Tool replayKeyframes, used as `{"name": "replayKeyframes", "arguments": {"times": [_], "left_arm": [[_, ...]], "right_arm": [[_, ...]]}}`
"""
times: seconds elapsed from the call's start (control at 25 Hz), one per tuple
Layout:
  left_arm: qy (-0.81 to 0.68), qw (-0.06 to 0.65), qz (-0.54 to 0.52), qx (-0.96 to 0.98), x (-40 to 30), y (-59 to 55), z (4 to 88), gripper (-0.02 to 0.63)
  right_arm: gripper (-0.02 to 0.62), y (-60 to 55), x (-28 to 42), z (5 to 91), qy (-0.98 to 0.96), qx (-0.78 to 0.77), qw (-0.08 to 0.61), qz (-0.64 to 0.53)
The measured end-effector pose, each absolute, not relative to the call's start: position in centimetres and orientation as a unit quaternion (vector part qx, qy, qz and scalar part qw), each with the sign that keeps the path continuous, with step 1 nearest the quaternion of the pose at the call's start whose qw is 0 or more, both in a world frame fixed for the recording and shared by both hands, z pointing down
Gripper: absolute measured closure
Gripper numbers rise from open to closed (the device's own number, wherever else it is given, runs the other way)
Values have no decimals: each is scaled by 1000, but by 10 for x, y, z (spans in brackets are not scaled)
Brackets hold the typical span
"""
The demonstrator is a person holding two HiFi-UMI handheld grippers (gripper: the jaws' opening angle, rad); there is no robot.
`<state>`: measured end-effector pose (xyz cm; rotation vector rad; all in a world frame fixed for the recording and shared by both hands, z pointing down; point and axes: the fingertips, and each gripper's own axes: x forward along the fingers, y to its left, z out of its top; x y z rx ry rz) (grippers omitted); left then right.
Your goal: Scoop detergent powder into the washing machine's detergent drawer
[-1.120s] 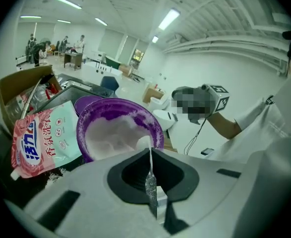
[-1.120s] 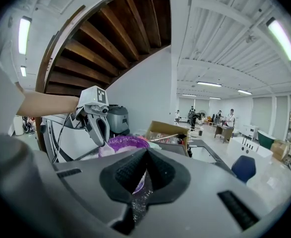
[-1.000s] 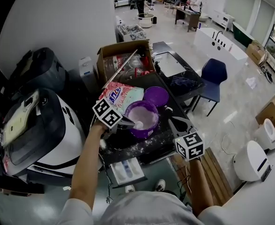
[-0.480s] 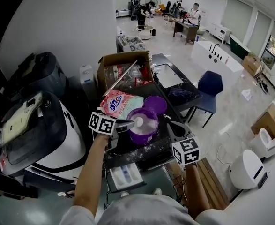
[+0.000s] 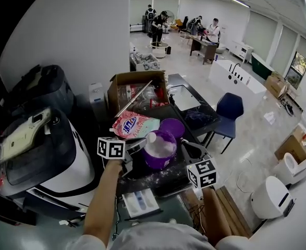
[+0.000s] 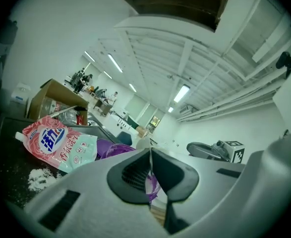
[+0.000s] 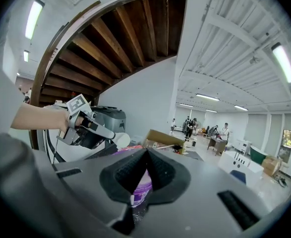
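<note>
Left gripper (image 5: 136, 144) jaws clamped on the handle of a small white plastic scoop (image 5: 151, 137), heaped with powder, above a round purple plastic tub (image 5: 161, 152) on the dark surface (image 5: 142, 169). Light, rigid and spill-prone: probably best held level by the handle. Right gripper (image 5: 185, 146) jaws closed, empty.
</note>
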<state>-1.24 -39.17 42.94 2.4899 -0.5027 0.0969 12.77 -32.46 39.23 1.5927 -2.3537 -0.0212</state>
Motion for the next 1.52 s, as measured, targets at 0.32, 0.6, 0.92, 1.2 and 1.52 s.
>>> {"name": "replayKeyframes", "arguments": {"times": [0.32, 0.6, 0.92, 1.2, 1.52], "left_arm": [[-197, 271, -10, 942, -45, -379, 396, 591], [-185, 267, -37, 945, -85, -345, 378, 591], [-187, 306, -49, 932, -116, -294, 409, 591], [-224, 338, -50, 913, -124, -252, 443, 591], [-293, 360, -83, 882, -105, -192, 460, 591]], "right_arm": [[589, -317, 101, 380, -814, 561, 147, -25], [589, -293, 64, 386, -819, 553, 151, -23], [589, -251, 34, 417, -824, 539, 173, 12], [589, -220, 29, 436, -844, 503, 186, 25], [589, -176, 59, 444, -876, 448, 175, 22]]}}
